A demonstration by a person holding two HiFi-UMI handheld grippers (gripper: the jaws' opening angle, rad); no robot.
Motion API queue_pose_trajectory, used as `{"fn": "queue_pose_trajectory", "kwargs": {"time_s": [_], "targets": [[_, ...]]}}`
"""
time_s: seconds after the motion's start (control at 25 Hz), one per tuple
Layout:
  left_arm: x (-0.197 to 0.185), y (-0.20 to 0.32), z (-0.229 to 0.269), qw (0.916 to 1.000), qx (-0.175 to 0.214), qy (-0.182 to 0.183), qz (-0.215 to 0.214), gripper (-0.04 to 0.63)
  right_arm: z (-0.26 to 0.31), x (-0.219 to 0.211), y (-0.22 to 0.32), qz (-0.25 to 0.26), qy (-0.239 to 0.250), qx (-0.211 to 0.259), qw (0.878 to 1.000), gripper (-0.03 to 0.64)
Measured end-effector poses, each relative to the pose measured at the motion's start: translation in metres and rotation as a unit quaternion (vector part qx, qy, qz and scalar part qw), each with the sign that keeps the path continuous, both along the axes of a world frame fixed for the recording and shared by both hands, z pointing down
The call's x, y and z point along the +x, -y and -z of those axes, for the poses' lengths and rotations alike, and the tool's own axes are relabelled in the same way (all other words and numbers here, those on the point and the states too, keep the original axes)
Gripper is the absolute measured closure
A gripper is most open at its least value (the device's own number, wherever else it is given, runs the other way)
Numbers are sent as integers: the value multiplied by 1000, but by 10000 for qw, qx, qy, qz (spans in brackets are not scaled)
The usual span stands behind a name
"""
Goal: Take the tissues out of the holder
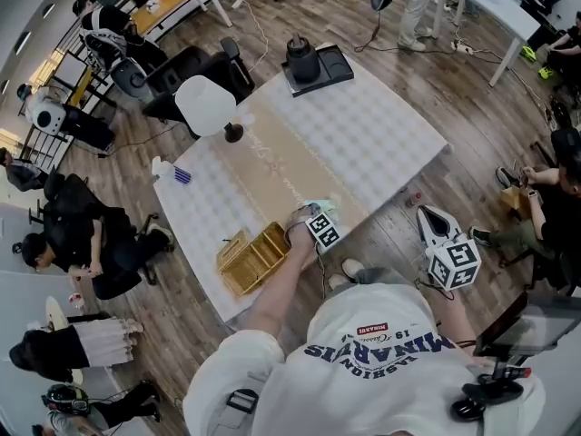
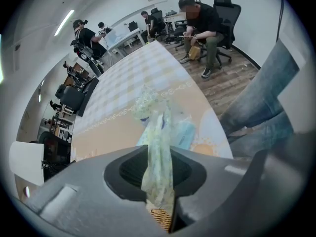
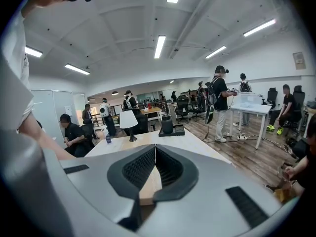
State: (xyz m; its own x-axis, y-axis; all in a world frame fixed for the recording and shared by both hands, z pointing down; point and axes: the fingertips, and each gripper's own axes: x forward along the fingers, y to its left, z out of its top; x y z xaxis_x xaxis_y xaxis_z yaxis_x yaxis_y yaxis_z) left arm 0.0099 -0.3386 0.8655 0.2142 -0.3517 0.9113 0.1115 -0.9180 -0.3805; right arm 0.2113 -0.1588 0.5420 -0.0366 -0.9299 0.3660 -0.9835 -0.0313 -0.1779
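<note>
A golden woven tissue holder [image 1: 252,257] lies near the table's front edge. Just right of it my left gripper [image 1: 313,221] reaches over a small heap of pale tissues [image 1: 323,207]. In the left gripper view the left gripper [image 2: 160,157] is shut on a thin green-white tissue [image 2: 158,132], which runs up between the jaws to the heap of tissues [image 2: 170,125] on the table; a bit of golden weave shows below the jaws. My right gripper [image 1: 427,212] hangs off the table's right side. The right gripper [image 3: 155,149] is shut with nothing in it.
The patterned white table [image 1: 381,134] also carries a white lamp [image 1: 206,105], a black tray with a dark kettle [image 1: 313,66] at the far end and a small blue-striped item [image 1: 182,175] at the left edge. Seated people and office chairs ring the table.
</note>
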Motion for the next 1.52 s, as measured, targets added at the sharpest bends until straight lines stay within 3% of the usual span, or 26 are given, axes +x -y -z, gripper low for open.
{"fn": "queue_pose_trajectory", "kwargs": {"time_s": [0.04,0.12,0.24,0.4,0.52,0.72,0.84,0.96,1.08,1.32,1.4,1.52], "targets": [[2,-1,2,10000,-5,-85,-36,518,0,-1,0,1,-2,-3,10000,609],[5,-4,8,9995,-19,-275,-126,382,2,-3,0,9,-8,-4,10000,607],[5,-4,12,9991,32,-376,-185,263,4,-5,3,33,-4,1,10000,608],[4,-3,10,9992,107,-356,-132,245,-2,-5,5,98,27,16,9999,609],[7,-2,24,9980,244,-572,-80,244,-3,-6,6,151,43,20,9999,609],[19,0,84,9898,465,-1339,124,244,4,-13,11,301,56,60,9995,609],[23,-3,148,9769,629,-2022,305,244,9,-22,17,434,57,105,9990,609],[22,-9,218,9570,899,-2728,404,244,10,-33,26,583,40,160,9982,608],[10,-19,289,9297,1133,-3462,549,245,15,-48,38,775,30,254,9967,609],[-38,-43,399,8659,1596,-4618,1068,266,41,-96,68,1540,32,707,9855,607],[-63,-51,428,8437,1754,-4898,1322,300,54,-117,77,1864,84,869,9786,608],[-110,-62,473,7997,2304,-5283,1683,371,78,-157,87,2371,139,1098,9652,607]]}}
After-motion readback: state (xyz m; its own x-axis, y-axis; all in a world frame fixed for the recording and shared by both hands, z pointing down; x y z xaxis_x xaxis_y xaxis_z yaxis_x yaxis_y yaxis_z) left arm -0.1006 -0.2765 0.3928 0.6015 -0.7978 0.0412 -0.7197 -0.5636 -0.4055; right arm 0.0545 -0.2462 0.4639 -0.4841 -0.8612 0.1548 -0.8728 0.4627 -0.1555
